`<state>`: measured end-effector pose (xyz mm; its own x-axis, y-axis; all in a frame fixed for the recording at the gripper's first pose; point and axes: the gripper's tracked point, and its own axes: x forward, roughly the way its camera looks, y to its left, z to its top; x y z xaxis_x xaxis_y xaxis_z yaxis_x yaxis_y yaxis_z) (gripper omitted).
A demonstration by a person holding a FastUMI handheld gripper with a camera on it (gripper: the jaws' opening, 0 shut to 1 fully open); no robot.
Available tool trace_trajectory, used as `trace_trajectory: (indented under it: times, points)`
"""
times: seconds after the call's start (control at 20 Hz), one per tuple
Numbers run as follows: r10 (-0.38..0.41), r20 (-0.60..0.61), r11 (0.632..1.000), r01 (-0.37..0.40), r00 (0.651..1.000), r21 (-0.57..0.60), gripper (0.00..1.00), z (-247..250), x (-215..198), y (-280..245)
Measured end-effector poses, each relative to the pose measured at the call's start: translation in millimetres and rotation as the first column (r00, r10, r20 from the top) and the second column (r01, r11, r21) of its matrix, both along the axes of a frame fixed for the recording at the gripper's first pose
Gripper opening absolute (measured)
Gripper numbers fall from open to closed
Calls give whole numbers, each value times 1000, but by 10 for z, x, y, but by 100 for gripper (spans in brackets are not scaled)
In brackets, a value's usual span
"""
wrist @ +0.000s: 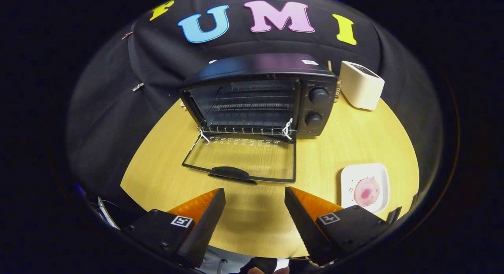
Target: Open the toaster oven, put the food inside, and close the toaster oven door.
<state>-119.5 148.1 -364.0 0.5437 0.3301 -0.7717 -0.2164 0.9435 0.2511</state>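
Toaster oven (258,95) mouth faces spread, empty gripper (255,196), door (242,160) flat.

— What does the gripper (255,195) look like?
— Two wedge-shaped fingers (206,221) with ribbed inner faces, each on a black block.
— Markings?
— A square black-and-white tag on each block, plus small screws on the blocks.

Even, fairly bright light falls from above on the wooden surface (354,140), which shows a soft sheen at the centre bottom of the frame. The toaster oven (260,97) top carries a faint purplish glare; its inside stays dim. Fisheye distortion bends everything toward the edges, where detail darkens and softens. Focus is otherwise sharp.
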Motion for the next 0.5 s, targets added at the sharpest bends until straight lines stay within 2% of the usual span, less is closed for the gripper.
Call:
trace_trajectory:
  times: [0.15,0.35,0.5]
  points:
    - [-26,4,1000,26,1000,15,99,155,46,-381]
    - [-79,-57,995,82,995,56,99,196,91,-857]
    - [-87,-99,995,91,991,38,99,120,108,-1281]
